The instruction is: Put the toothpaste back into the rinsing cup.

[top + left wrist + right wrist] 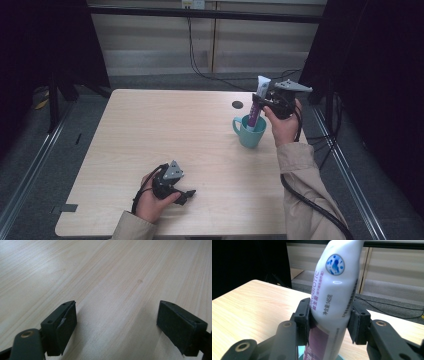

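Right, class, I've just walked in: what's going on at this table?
A person works with two hand-held grippers at a wooden table. The right gripper is shut on a white and purple tube, holding it upright with its lower end inside a teal mug. The left gripper rests open near the table's front edge, holding nothing.

Soft, even light falls from above onto the pale table (165, 130), while the room's left and right sides sink into near black. A bright sheen washes out the wood at the far left in the left gripper view, and the black pads (62, 325) there look soft-edged. A small glare spot sits on the white toothpaste tube (334, 292), its background slightly blurred.
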A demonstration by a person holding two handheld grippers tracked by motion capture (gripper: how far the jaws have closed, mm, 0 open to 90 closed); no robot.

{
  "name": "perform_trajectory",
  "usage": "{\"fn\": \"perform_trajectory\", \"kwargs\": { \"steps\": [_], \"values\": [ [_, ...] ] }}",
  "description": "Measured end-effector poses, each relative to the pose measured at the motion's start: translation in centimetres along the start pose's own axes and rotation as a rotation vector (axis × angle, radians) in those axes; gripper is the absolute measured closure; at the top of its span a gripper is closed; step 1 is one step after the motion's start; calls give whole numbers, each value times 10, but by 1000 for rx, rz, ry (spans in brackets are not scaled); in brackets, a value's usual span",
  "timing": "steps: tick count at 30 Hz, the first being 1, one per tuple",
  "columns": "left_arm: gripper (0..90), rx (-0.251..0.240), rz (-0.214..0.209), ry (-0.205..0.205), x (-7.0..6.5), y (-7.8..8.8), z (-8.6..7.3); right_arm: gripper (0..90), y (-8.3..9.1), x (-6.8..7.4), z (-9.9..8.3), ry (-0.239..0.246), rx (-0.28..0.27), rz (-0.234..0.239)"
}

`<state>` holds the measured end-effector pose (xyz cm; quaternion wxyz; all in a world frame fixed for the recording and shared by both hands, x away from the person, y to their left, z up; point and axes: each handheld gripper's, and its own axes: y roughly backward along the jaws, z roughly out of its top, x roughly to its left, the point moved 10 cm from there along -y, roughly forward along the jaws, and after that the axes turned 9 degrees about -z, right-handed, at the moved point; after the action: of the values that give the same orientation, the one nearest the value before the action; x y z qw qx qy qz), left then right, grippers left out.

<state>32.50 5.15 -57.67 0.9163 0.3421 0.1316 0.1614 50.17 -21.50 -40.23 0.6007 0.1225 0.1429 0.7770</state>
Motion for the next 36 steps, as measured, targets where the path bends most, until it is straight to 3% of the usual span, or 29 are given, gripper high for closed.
{"fn": "perform_trajectory", "kwargs": {
  "steps": [22,36],
  "values": [
    [163,6,8,3,0,1,-1,574,-11,0,-39,-1,38,-19],
    [164,9,7,-3,0,1,-2,572,-12,1,-50,-21,46,-24]
  ]
}}
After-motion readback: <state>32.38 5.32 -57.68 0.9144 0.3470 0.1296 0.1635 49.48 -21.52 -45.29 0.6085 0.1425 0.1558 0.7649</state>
